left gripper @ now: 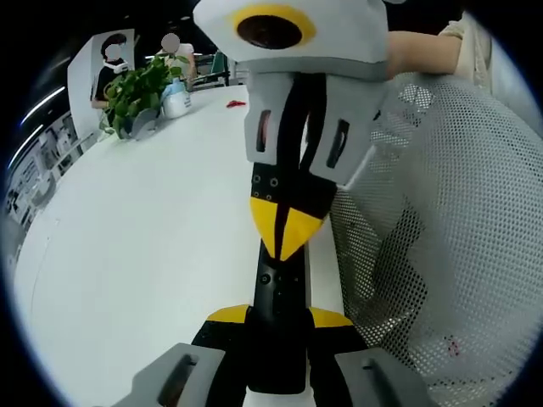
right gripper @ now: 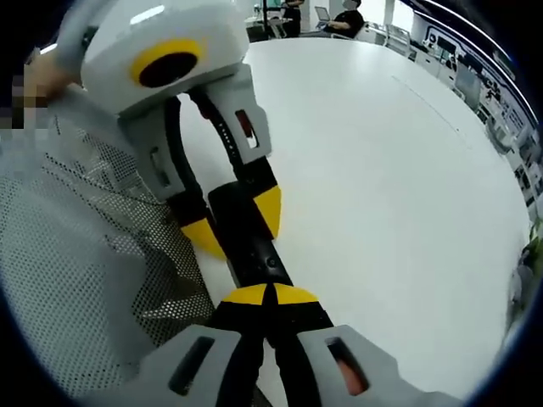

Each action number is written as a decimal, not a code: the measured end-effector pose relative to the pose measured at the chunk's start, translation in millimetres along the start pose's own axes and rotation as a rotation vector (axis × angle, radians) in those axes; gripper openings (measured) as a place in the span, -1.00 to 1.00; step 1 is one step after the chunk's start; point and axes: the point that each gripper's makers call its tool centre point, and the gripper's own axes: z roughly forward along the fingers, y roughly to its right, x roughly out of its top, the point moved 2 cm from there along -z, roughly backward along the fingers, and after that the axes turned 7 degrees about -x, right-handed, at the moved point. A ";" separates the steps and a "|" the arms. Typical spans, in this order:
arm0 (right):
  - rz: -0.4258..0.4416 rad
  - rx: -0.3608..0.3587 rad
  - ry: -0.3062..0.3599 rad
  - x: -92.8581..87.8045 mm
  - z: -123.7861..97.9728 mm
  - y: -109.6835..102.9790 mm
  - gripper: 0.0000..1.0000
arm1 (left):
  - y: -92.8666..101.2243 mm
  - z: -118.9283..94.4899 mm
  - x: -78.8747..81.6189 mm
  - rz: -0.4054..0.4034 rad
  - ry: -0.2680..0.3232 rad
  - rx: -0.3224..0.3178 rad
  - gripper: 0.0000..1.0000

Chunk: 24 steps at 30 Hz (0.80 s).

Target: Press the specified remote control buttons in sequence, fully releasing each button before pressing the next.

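Both tongs clench the black remote (left gripper: 277, 297) end to end above the white worktop (left gripper: 153, 237) edge, left tongs (left gripper: 280, 318) steadying, right tongs (left gripper: 287, 233) likely pressing

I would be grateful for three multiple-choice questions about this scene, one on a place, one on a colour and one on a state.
1. Where is the black remote?
A. Lying loose, held by nothing
B. Between the jaws of the left hand-held gripper
C. Between the jaws of the right hand-held gripper

2. What colour are the jaw tips of both hand-held grippers?
A. Red
B. Green
C. Yellow

3. How do the right hand-held gripper's jaws stand?
A. Shut, tips together
B. Wide open
C. Spread around the remote

Answers:
1. B: in both views the left gripper's tips sit on either side of the remote.
2. C: yellow tips show on both grippers.
3. A: in the right gripper view its tips meet with no gap.
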 end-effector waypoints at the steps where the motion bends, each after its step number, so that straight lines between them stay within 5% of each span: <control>1: -0.009 -0.002 0.001 0.4 0.2 -0.7 -1.00 | 0.0 0.0 -0.1 0.000 0.000 0.000 -0.51; 24: -0.075 -0.022 0.004 1.6 1.7 -3.5 -1.00 | -0.1 -0.3 -0.3 0.002 -0.003 -0.001 -0.51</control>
